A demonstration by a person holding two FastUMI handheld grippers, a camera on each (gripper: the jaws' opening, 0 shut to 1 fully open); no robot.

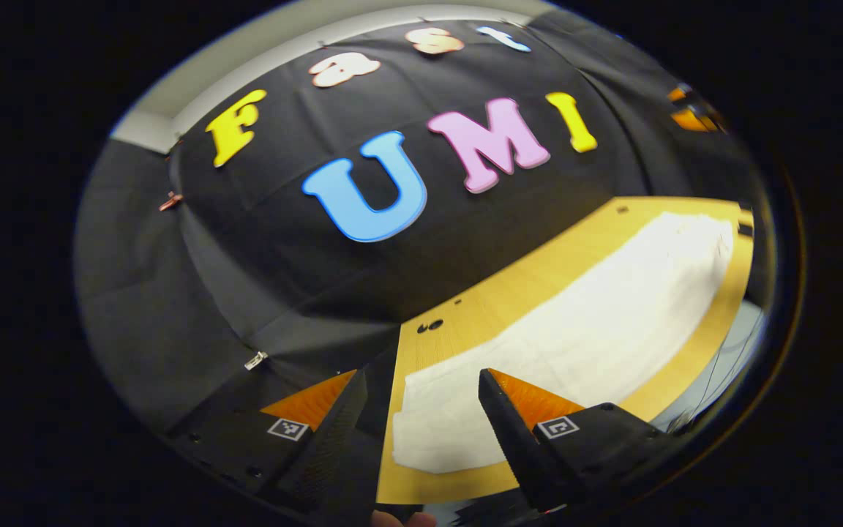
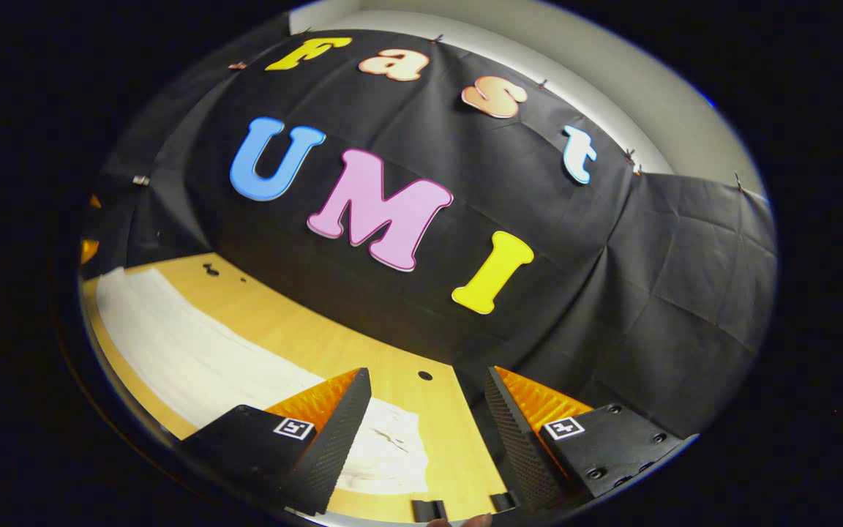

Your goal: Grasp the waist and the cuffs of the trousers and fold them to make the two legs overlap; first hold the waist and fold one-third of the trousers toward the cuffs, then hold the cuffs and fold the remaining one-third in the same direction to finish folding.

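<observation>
Both grippers, left and right, hovered with fingers apart and empty. White trousers lay flat along the table, so apparently no fold had begun.

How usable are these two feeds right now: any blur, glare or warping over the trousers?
Left gripper view: strong fisheye bend curves the wooden table; the white trousers look bright and nearly washed out, with soft folds. Right gripper view: same warping; the trousers smear toward the edge, sharper near the open right hand-held gripper. No harsh shadows in either.
</observation>
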